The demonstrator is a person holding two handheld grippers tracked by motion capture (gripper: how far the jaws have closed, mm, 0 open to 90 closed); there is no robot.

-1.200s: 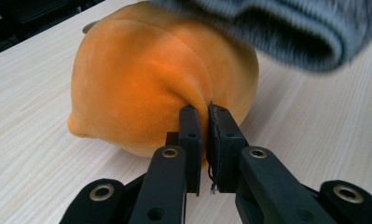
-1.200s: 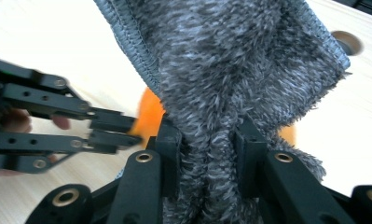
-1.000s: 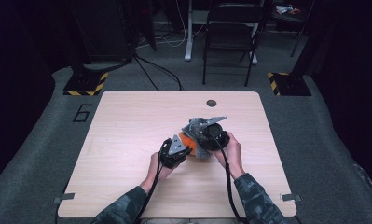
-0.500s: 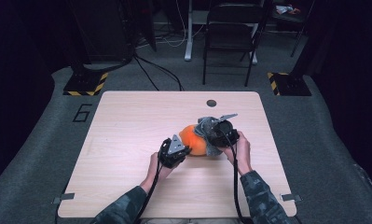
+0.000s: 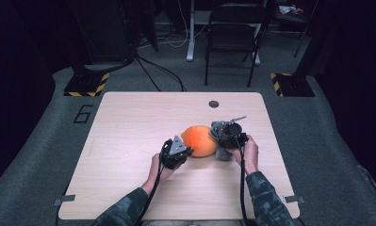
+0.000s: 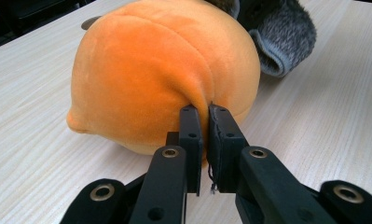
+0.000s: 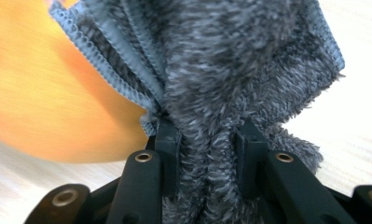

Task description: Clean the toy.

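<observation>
An orange plush ball (image 5: 200, 140) lies on the wooden table (image 5: 129, 132) between my two grippers. My left gripper (image 5: 178, 151) is at its near left side; in the left gripper view the jaws are shut on a pinch of the orange plush (image 6: 165, 74) fabric, left gripper (image 6: 205, 116). A grey fuzzy cloth (image 5: 219, 136) with a blue-grey hem lies against the ball's right side. My right gripper (image 5: 230, 134) is shut on a bunched fold of that grey cloth (image 7: 230, 60), right gripper (image 7: 207, 135). The orange plush (image 7: 48, 93) shows behind the cloth.
A small dark round hole (image 5: 214, 104) sits near the table's far edge. A folding chair (image 5: 235, 28) and cables stand on the floor beyond the table. Yellow-black striped bases (image 5: 86, 84) flank the far corners.
The grey cloth has been drawn off to the right by my right gripper, and much more of the orange plush is uncovered. My left gripper has kept its place.
</observation>
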